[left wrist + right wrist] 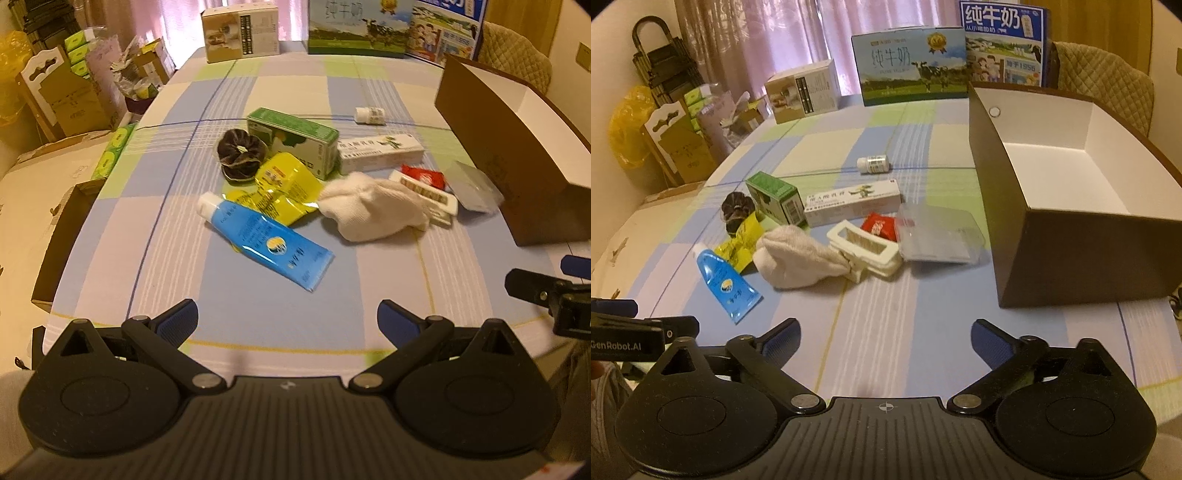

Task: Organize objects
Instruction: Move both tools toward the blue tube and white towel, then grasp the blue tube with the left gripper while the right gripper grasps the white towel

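Both of my hand-held grippers, left (287, 317) and right (886, 338), gape empty above the counter (923, 350). I'd take the blue tube (728, 286) squarely, then carry it to the brown box (1071, 206).

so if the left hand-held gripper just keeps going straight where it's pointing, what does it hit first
Probably the blue tube, lying on the tablecloth ahead of the open left hand-held gripper; depth is hard to judge, so it could meet bare cloth first.

One blue tube (266, 246), one sock (364, 210), three small boxes, one bottle (370, 115).
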Demonstrator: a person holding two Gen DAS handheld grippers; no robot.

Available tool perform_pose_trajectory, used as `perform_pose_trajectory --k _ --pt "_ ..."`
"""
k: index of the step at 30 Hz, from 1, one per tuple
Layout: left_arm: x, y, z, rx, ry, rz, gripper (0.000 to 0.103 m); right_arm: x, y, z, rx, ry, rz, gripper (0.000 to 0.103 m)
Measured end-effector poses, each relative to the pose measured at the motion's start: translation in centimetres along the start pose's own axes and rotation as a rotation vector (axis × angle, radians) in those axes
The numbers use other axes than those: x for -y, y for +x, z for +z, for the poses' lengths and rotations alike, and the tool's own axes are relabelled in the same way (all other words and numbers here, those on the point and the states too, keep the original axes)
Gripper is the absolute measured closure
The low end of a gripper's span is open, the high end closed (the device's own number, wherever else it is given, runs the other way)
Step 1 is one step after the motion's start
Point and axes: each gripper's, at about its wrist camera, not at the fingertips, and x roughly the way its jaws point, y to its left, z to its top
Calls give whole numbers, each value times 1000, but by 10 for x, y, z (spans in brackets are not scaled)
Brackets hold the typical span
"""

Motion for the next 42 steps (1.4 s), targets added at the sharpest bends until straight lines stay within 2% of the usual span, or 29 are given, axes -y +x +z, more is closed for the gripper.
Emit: perform_pose_trajectory --k 8,14,24,32,36,39,42 --pt "-10 16 19 31 -58 28 1 -2 19 16 27 -36 24 16" --pt "-14 36 28 24 -85 51 4 -6 39 35 44 -64 45 24" --pt "-20 73 41 -17 -138 77 5 -6 69 72 94 -91 63 26" --pt "-17 104 47 -40 -129 141 5 2 83 68 77 -71 80 27" --pt "-20 112 43 -59 -110 167 5 5 82 64 81 -70 115 26" --pt "-30 108 37 -71 -116 170 5 0 78 61 97 -100 158 26" --pt "-40 102 33 -78 -114 185 11 -11 73 57 121 -173 194 26"
